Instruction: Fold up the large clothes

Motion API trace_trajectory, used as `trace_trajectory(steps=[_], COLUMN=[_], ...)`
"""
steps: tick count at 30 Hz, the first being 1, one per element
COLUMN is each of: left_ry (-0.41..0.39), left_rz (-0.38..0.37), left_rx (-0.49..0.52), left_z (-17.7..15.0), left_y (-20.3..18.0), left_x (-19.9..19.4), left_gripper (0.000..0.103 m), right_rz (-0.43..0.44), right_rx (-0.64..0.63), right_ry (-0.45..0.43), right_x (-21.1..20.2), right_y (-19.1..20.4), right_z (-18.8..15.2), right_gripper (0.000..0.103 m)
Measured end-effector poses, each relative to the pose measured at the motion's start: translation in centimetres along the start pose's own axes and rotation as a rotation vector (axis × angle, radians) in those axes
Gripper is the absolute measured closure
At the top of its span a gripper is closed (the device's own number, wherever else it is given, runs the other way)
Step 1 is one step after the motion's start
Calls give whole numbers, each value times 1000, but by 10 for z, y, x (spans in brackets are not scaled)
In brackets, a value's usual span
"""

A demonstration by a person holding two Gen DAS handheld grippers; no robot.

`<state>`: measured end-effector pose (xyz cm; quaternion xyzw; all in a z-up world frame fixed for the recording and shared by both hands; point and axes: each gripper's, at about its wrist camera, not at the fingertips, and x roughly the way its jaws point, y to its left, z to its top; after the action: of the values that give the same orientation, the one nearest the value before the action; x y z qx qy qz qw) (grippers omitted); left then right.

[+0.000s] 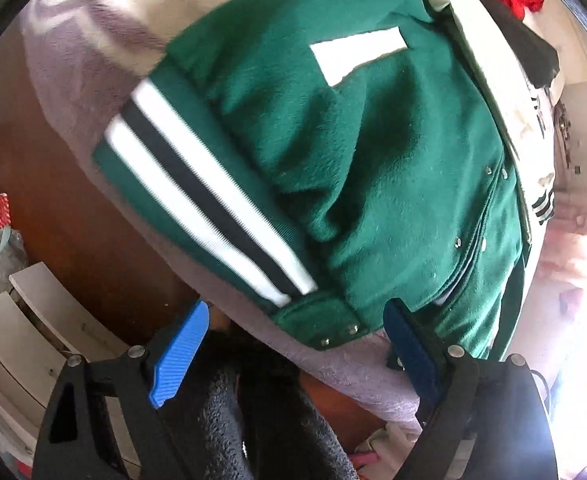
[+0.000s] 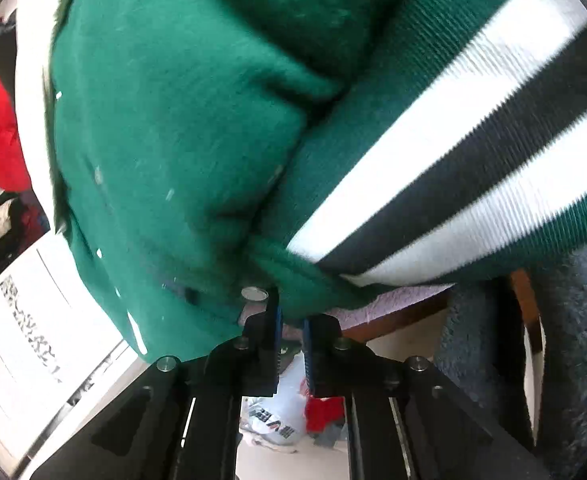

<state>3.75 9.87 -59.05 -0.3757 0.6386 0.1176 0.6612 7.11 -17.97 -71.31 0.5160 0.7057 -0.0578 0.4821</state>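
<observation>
Green jacket, striped hem, seemingly bunched.

The jacket lies on a blanket spread over the bench; its striped hem runs along its left side in the left wrist view; the left hand-held gripper hangs just before the jacket's near corner, straddling it; the right hand-held gripper pinches the jacket edge beside the hem; a sheet of paper lies to its left.
</observation>
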Motion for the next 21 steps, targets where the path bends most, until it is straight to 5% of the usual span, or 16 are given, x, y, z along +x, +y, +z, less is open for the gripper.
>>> trace_trajectory(steps=[6,12,14,16,17,21], left_ry=[-40,-70,-76,-141,-193,-308], left_rz=[35,86,179,249,269,346], left_rx=[2,7,36,76,114,189], left_z=[-16,-9,-8,-5,-1,19], left_y=[8,18,19,9,-2,-38], left_x=[-5,-18,-29,-43,-55,-78], left_gripper=[15,14,14,13,13,3], right_rz=[-62,-151,-252,-289,-276,-232], right_rx=[-129,-184,-210,-228,-242,-401], right_ry=[41,103,144,218,225,232], right_x=[6,28,30,15,4,-51], right_y=[34,54,77,97,109,194], right_z=[-30,-20,-15,-15,-16,-24], right_gripper=[97,95,83,42,33,33])
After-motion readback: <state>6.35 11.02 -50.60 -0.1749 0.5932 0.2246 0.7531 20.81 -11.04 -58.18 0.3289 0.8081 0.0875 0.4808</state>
